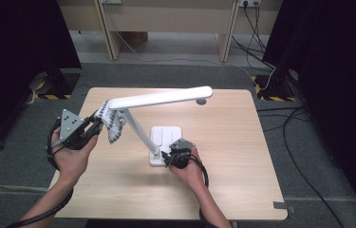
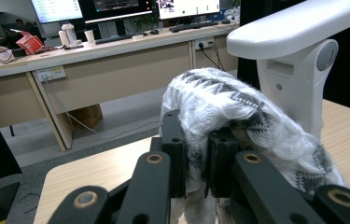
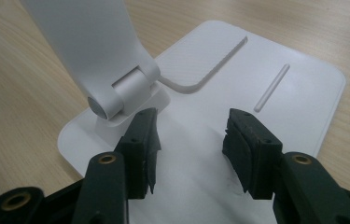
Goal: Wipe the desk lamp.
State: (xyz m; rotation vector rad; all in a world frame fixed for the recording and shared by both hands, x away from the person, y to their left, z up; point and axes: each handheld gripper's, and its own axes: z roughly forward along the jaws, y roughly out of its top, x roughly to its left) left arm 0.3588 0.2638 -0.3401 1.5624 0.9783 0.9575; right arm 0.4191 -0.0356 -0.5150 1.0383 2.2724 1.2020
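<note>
A white desk lamp stands mid-table: flat base point(image 1: 166, 134), slanted stem point(image 1: 137, 129), long head point(image 1: 166, 98) running level to the right. My left gripper point(image 1: 98, 125) is shut on a white-and-grey patterned cloth point(image 1: 112, 124), held up against the elbow where stem meets head. In the left gripper view the cloth point(image 2: 224, 102) bulges over the left gripper point(image 2: 196, 144), just in front of the lamp's elbow point(image 2: 294, 84). My right gripper point(image 1: 169, 156) is at the base's near edge. In the right gripper view the right gripper point(image 3: 189, 140) is open over the base point(image 3: 256, 60), beside the stem's hinge point(image 3: 121, 91), nothing between its fingers.
The wooden table point(image 1: 232, 180) has bare surface right of and in front of the lamp. Beyond its far edge stands a long desk point(image 1: 166, 19), with cables point(image 1: 280, 76) trailing on the floor at the right. Dark curtains point(image 1: 19, 47) flank both sides.
</note>
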